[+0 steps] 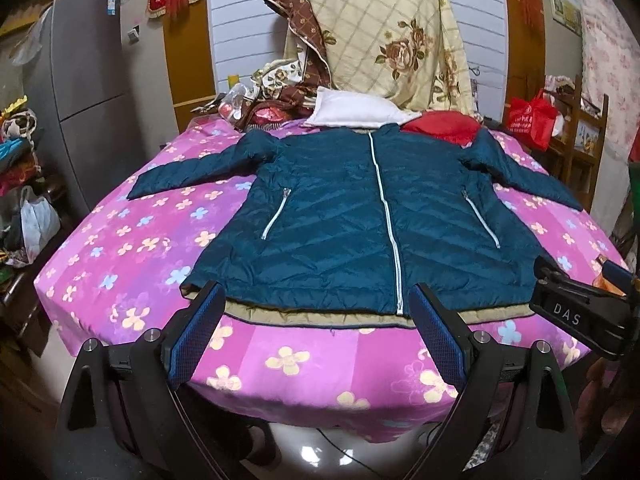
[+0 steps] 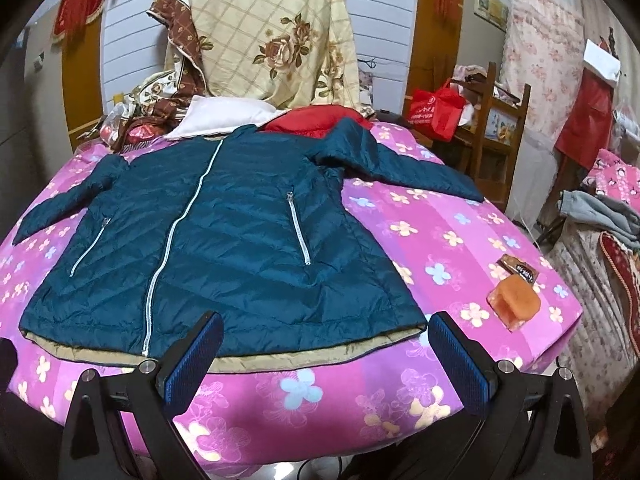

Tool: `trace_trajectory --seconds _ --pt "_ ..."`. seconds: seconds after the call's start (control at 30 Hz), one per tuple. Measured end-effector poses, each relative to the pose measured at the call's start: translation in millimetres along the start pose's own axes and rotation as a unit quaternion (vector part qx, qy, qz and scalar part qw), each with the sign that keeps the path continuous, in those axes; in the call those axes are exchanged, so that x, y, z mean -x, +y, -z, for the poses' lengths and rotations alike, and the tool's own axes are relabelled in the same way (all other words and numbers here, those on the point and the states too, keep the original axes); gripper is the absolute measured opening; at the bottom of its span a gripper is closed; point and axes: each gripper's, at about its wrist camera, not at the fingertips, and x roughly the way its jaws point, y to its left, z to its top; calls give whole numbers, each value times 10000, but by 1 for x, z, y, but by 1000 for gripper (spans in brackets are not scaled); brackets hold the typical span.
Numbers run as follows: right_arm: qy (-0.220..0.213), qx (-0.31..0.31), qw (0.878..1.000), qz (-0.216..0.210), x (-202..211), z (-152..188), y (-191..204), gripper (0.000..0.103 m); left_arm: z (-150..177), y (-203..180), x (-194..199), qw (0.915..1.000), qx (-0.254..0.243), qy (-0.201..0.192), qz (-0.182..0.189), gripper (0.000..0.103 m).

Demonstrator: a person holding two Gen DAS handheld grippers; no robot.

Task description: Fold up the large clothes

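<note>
A teal quilted jacket (image 1: 340, 216) lies flat and zipped on a pink flowered bed (image 1: 132, 240), both sleeves spread outward, its tan lining showing along the hem. It also shows in the right wrist view (image 2: 224, 248). My left gripper (image 1: 318, 328) is open and empty, hovering just short of the hem near the zipper's lower end. My right gripper (image 2: 326, 354) is open and empty, just short of the hem at the jacket's right side. The right gripper's body shows at the right edge of the left wrist view (image 1: 580, 312).
A white pillow (image 1: 352, 112), a red garment (image 1: 440, 124) and a floral quilt (image 1: 384, 32) pile up beyond the collar. An orange packet (image 2: 514, 300) lies on the bed (image 2: 440, 240) right of the jacket. A wooden shelf with a red bag (image 2: 436, 112) stands at the right, a grey fridge (image 1: 84, 92) at the left.
</note>
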Motion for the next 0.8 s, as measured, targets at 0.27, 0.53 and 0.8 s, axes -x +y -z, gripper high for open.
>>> trace_trajectory --seconds 0.27,0.53,0.8 --pt "139 15 9998 -107 -2 3 3 101 1 -2 0 9999 -85 27 94 93" --pt "304 -12 9995 -87 -7 5 2 101 2 -8 -3 9994 -180 133 276 93" --pt "367 115 9992 -90 -10 8 7 101 1 -5 -2 9998 -126 100 131 93"
